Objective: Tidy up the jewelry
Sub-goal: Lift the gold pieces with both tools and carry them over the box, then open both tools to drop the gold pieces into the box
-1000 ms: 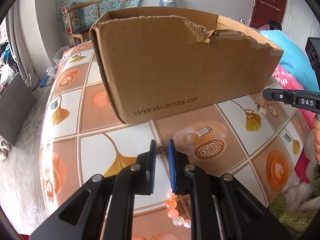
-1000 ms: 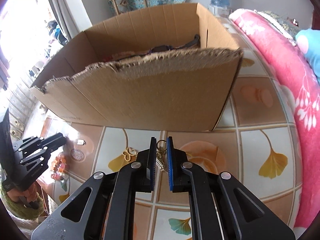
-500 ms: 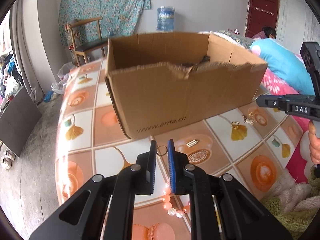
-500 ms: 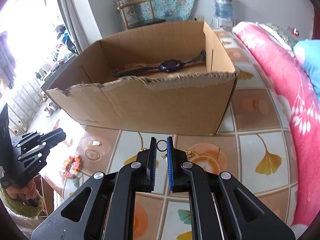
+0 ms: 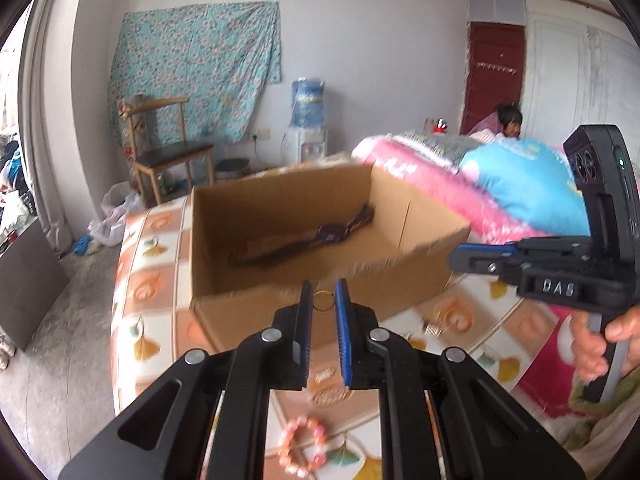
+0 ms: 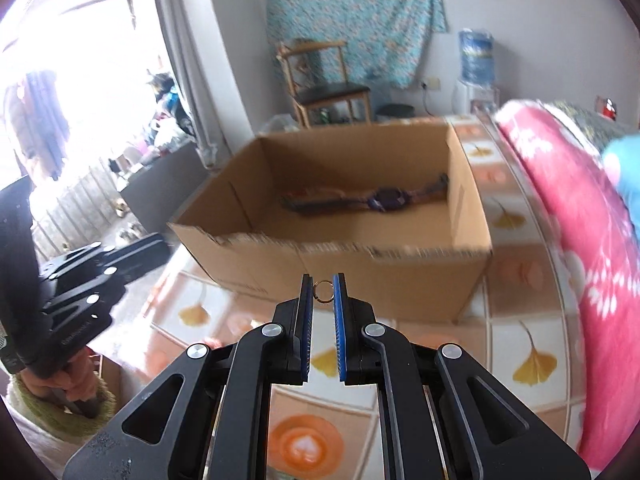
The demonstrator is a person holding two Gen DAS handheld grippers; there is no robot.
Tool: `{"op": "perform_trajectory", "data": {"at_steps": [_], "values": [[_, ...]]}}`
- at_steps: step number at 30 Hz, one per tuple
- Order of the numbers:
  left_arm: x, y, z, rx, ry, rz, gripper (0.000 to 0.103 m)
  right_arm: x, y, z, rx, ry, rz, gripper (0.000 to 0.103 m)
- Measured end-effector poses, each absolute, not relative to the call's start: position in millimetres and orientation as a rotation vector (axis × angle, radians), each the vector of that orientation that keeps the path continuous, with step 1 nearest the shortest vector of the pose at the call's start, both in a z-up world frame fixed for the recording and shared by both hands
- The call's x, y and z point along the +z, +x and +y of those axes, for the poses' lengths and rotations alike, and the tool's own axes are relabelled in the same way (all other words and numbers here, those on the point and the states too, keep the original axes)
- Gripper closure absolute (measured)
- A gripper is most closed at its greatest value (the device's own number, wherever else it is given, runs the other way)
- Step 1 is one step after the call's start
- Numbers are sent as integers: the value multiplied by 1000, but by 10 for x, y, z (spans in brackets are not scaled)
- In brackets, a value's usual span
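Two gold rings pinched, box waiting ahead.

Left wrist view: left gripper [image 5: 323, 298] clamped on a ring [image 5: 323, 301] at centre frame; carry over cardboard box [image 5: 256, 304] rim before release. Right wrist view: right gripper [image 6: 322, 292] clamped on second ring [image 6: 322, 291], centre; release low beside the watch [image 6: 384, 200].

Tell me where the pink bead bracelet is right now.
In the left wrist view the pink bead bracelet lies on the tablecloth, low in the frame under the left gripper, nearer than the cardboard box.

A wooden chair [image 5: 168, 152] stands beneath floral cloth [image 5: 196, 68] on the grey wall.
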State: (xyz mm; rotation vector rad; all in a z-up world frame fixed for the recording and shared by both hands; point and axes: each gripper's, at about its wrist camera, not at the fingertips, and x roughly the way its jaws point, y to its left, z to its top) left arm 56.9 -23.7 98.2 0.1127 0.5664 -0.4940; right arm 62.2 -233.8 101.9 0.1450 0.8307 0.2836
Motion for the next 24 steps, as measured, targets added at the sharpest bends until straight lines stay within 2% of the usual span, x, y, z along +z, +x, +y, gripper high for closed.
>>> {"op": "perform_trajectory", "data": {"at_steps": [6, 12, 24], "values": [[1245, 907, -375, -526, 142, 556, 92, 1230, 961, -2351, 347, 134, 784, 95], [1284, 1395, -481, -536, 201, 642, 92, 1195, 1565, -2394, 417, 183, 871, 95], [688, 2438, -605, -569, 241, 1031, 92, 374, 2567, -2317, 457, 264, 1348, 95]]}}
